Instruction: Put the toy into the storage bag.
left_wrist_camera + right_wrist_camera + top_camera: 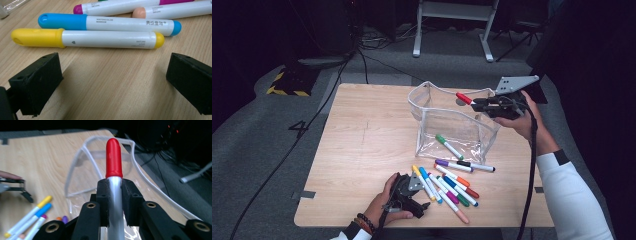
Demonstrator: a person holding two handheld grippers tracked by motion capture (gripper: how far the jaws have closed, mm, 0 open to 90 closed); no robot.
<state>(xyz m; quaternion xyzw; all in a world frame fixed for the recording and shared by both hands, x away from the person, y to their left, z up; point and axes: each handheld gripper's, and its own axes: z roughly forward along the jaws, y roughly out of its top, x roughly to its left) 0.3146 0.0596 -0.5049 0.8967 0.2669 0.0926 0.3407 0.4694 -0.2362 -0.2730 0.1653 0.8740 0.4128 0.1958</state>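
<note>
Right gripper (474, 102) clamped on red marker (114, 157), over clear pouch (432, 117). Left gripper (112, 77) jaws apart, empty, on table (362, 150) by yellow marker (87, 38).

Just ahead of my left gripper's open fingers (37, 82), I can read "WATERCOLOR MARKER" near the cap of the white-barrelled plastic marker with the blue cap (107, 23), and a short line of Chinese characters toward its tail that I cannot make out. Nearer the fingers, the white-barrelled plastic marker with the yellow cap (87, 38) carries a small heart mark by its cap and, near its tail, "NATURE LOVE" above a third line too small to read. The print on the purple-capped white marker (120, 6) beyond them is too blurred for me to read.
</note>
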